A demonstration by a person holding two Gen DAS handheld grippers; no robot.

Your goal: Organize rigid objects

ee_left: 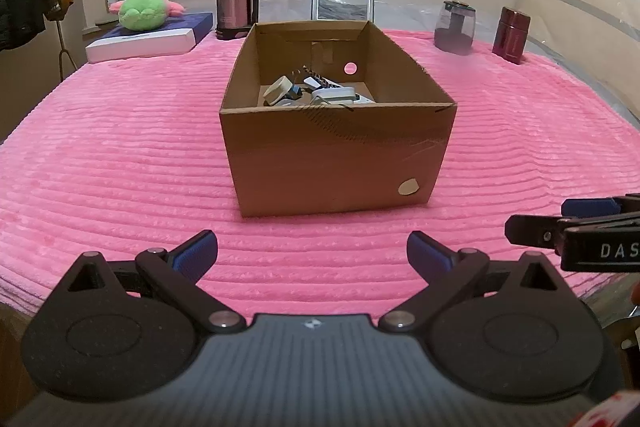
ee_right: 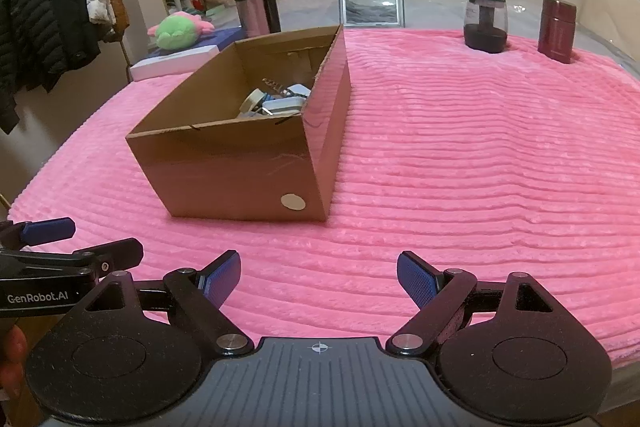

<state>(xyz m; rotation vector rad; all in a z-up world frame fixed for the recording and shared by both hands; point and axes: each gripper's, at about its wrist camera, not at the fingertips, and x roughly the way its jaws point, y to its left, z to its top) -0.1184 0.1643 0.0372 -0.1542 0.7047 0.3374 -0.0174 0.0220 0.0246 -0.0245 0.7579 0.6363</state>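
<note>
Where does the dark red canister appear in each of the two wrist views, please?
Left wrist view: the dark red canister stands far right, at the blanket's back edge.
Right wrist view: it stands upper right, on that same edge.
Shared landmark: the glass jar just to its left in both.

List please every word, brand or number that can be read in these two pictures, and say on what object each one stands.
"GenRobot.AI": white letters on the side of the left hand-held gripper, right wrist view.
"DAS": white letters, cut off by the picture's edge, on the side of the right hand-held gripper, left wrist view.
Dark red canister: faint marking, too blurred to read.
Cardboard box: a round blank sticker, no text.
</note>
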